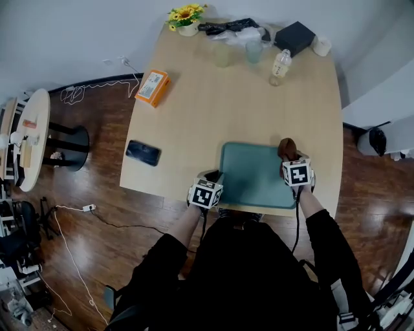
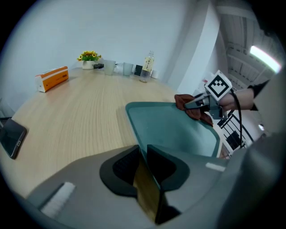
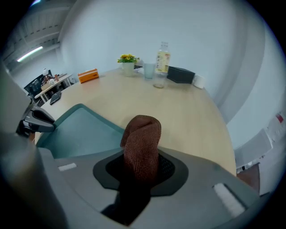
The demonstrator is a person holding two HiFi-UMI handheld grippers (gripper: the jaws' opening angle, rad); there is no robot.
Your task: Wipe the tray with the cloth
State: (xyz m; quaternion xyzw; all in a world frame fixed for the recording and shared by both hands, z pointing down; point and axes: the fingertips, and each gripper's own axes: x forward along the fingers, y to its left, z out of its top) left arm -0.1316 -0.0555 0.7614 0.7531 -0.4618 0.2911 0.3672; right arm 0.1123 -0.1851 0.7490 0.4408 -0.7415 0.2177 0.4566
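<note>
A teal tray [image 1: 255, 184] lies at the near edge of the wooden table [image 1: 213, 110]. My left gripper [image 1: 215, 181] is shut on the tray's near-left rim. In the left gripper view the thin rim [image 2: 144, 166] runs between the closed jaws of the left gripper [image 2: 144, 156], and the tray [image 2: 172, 129] stretches ahead. My right gripper [image 1: 289, 156] is shut on a brown cloth [image 1: 286, 148] over the tray's far-right corner. In the right gripper view the bunched cloth [image 3: 143, 138] sticks up out of the right gripper [image 3: 142, 162], with the tray [image 3: 76, 129] to its left.
An orange box [image 1: 152, 87] and a black phone [image 1: 143, 153] lie on the table's left side. At the far end stand a flower pot [image 1: 187, 18], two cups [image 1: 253, 50], a bottle [image 1: 280, 66] and a black box [image 1: 294, 37]. A round side table [image 1: 32, 136] stands at left.
</note>
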